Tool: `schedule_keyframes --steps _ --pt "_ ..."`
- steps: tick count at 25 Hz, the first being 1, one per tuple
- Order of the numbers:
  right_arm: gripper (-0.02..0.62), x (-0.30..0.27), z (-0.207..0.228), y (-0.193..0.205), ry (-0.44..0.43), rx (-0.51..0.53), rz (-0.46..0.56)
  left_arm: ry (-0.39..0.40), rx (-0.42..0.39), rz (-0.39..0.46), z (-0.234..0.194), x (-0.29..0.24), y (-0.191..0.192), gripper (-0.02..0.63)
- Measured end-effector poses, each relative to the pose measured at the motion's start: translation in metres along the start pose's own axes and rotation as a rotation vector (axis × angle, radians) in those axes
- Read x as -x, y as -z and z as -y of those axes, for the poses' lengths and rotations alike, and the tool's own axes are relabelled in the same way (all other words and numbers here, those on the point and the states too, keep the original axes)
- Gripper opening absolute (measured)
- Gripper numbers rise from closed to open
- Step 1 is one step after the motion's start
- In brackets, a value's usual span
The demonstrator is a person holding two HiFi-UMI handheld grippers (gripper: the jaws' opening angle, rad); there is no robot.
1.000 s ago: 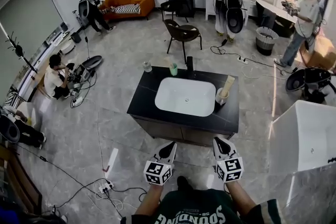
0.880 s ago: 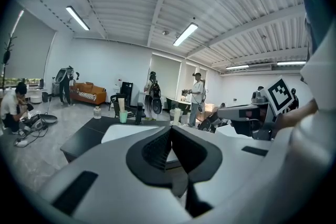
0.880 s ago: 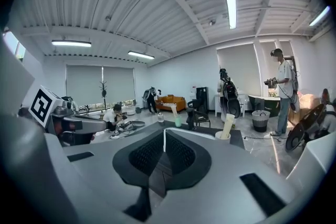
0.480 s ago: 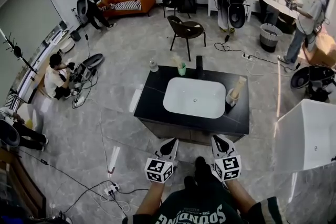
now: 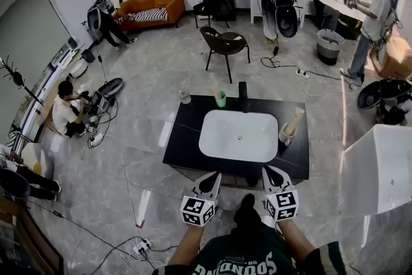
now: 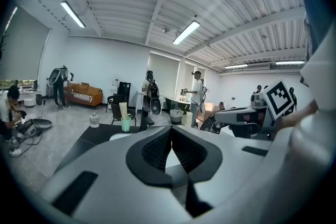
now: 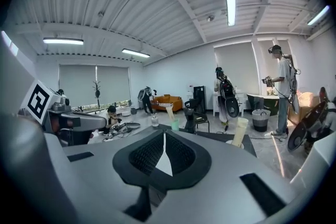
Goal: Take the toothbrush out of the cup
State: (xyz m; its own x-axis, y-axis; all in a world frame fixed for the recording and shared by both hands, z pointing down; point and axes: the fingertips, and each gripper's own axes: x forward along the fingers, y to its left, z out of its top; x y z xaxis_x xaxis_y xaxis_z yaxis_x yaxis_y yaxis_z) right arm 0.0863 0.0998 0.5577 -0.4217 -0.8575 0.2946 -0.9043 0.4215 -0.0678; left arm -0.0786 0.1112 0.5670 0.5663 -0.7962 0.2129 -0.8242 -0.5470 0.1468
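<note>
Short of the black counter, hovering left gripper and right gripper, both jaws together, empty; standing well ahead, green cup leftward, white cup rightward, each holding a pale toothbrush-like stick.

A: What stands in the middle of the room?
B: A black counter with 1 white basin sunk in it, a black faucet at its far rim, and a clear jar on the far left corner
A: And around it?
B: 1 brown chair beyond, an orange sofa by the far wall, a mesh bin at right, and 1 person sitting on the floor at left
</note>
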Motion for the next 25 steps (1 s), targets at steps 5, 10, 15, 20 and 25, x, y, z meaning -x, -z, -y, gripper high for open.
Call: schedule_keyframes --steps 5,10,15,20,25 --pt "0.041 -0.046 0.031 -0.013 0.012 -0.036 0.015 0.005 -0.019 -0.017 -0.029 -0.050 -0.014 0.011" --pt "0.041 -0.079 0.060 -0.026 0.025 -0.056 0.031 0.023 -0.036 -0.048 -0.048 -0.097 -0.026 0.012" --pt "0.041 -0.109 0.106 -0.036 0.044 -0.088 0.037 0.049 -0.077 -0.105 -0.060 -0.150 -0.041 0.012" --pt "0.041 -0.141 0.142 -0.040 0.050 -0.100 0.029 0.036 -0.099 -0.129 -0.080 -0.190 -0.058 0.012" --pt "0.041 -0.172 0.156 -0.033 0.039 -0.098 0.013 0.011 -0.086 -0.141 -0.107 -0.215 -0.054 0.012"
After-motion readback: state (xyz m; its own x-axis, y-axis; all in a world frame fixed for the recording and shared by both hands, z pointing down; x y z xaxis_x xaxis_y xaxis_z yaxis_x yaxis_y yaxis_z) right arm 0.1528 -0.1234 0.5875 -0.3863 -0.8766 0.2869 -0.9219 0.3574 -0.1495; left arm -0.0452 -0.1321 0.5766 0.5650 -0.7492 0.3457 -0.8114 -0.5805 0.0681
